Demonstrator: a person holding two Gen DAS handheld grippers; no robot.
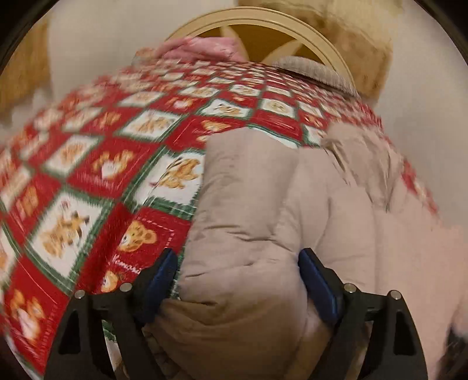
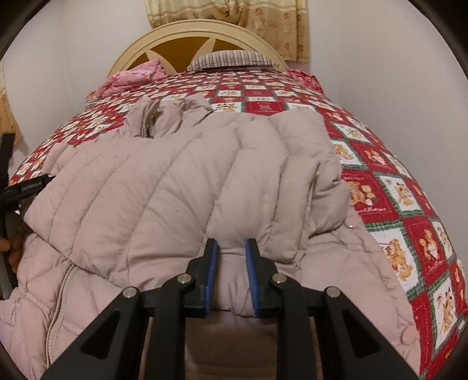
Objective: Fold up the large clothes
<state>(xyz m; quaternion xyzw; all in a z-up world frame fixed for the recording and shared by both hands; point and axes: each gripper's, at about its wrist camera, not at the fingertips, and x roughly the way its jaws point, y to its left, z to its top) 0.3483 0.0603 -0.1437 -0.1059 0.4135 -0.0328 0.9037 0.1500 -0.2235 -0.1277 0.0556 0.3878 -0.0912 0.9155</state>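
Observation:
A beige quilted puffer jacket (image 2: 175, 181) lies on a bed, its upper layer folded over the lower part. My right gripper (image 2: 231, 245) is shut on a fold of the jacket's edge, with fabric pinched between the blue pads. In the left wrist view the jacket (image 1: 263, 204) bulges between the fingers of my left gripper (image 1: 237, 257), whose jaws stand wide apart around the padded edge. The left gripper also shows at the left edge of the right wrist view (image 2: 26, 187).
The bed has a red, white and green teddy-bear patchwork cover (image 2: 395, 187). A pink cloth (image 2: 131, 76) and a striped pillow (image 2: 231, 60) lie by the cream headboard (image 2: 204, 27). Curtains (image 2: 263, 23) hang behind.

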